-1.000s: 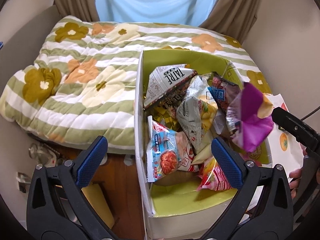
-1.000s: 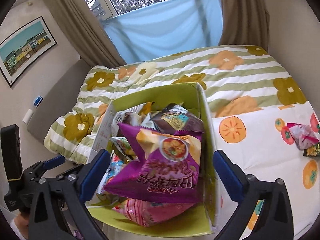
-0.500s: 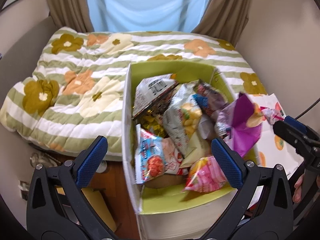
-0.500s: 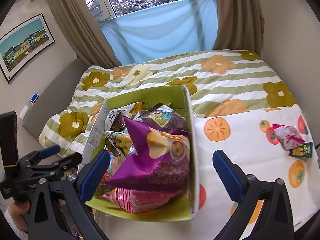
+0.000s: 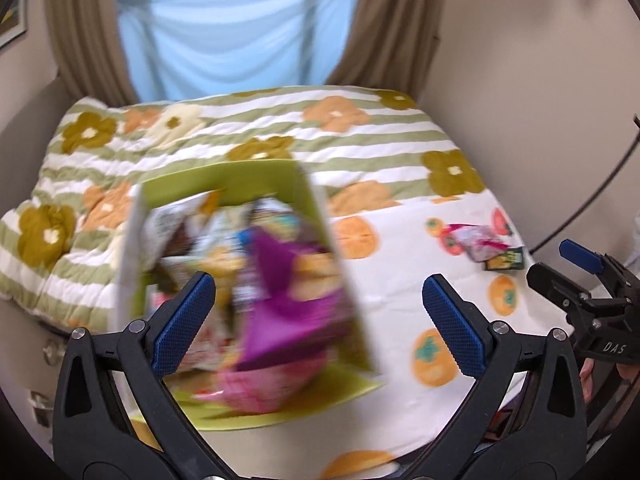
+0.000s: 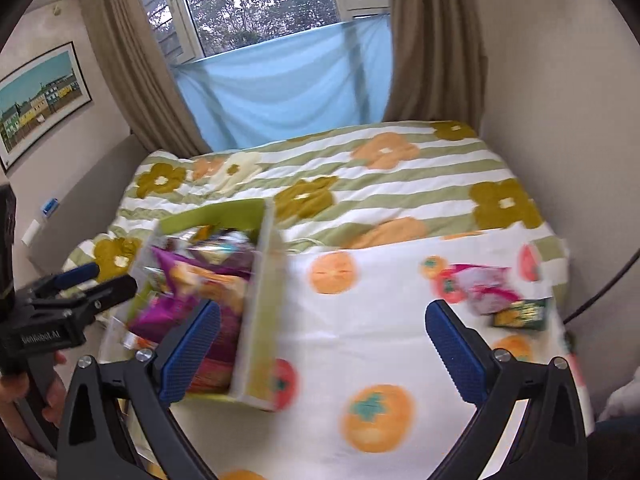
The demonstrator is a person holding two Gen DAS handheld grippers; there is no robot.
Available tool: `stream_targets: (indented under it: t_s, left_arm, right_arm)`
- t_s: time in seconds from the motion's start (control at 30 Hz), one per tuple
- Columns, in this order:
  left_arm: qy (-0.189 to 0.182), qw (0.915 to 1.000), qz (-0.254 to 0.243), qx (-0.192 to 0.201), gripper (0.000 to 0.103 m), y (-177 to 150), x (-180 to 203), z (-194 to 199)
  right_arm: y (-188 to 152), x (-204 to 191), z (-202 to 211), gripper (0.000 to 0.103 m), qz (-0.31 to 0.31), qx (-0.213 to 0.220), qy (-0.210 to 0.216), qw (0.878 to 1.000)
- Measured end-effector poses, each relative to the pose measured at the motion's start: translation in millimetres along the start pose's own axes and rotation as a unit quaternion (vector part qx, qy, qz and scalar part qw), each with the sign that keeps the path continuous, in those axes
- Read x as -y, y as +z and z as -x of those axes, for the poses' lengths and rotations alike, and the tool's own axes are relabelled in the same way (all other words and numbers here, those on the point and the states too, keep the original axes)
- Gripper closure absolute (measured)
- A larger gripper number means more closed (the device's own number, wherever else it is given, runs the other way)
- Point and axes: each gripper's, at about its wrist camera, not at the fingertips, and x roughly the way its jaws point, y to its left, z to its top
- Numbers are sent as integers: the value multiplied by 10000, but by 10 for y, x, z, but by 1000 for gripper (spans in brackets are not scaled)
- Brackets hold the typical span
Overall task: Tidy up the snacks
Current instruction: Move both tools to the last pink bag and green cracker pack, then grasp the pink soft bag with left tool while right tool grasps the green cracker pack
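A green-lined box full of snack bags stands on the bed at the left. A purple bag lies on top of the pile. A pink snack pack and a small green packet lie on the white persimmon cloth at the right. My left gripper is open and empty, above the box's right side. My right gripper is open and empty, above the cloth. Both views are blurred.
A green-striped flowered quilt covers the bed behind the box. Brown curtains and a blue cloth hang at the window. A wall runs close on the right. A cable hangs at the far right.
The purple bag has left my right gripper and now lies in the box. Both grippers have pulled back and swung right, bringing the cloth and the two loose snacks into view.
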Motion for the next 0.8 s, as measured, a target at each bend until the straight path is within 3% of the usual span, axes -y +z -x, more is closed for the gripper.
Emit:
stream_targets:
  t_s: [0.23, 0.4, 0.6, 0.8]
  left_arm:
    - [-442, 9986, -251, -177, 1, 187, 1108, -386]
    - [-751, 9961, -244, -390, 1, 320, 1809, -784]
    - [-866, 9915, -468, -849, 1, 420, 2361, -1368]
    - [-967, 9847, -581, -1330, 1, 406, 2668, -2093]
  right_arm:
    - [-36, 965, 238, 1, 474, 48, -553, 9973]
    - [0, 1496, 133, 1, 834, -180, -339, 9958]
    - [-50, 1898, -129, 1, 1063, -485, -384, 9924]
    - [-192, 2098, -472, 1, 1370, -770, -424, 9867]
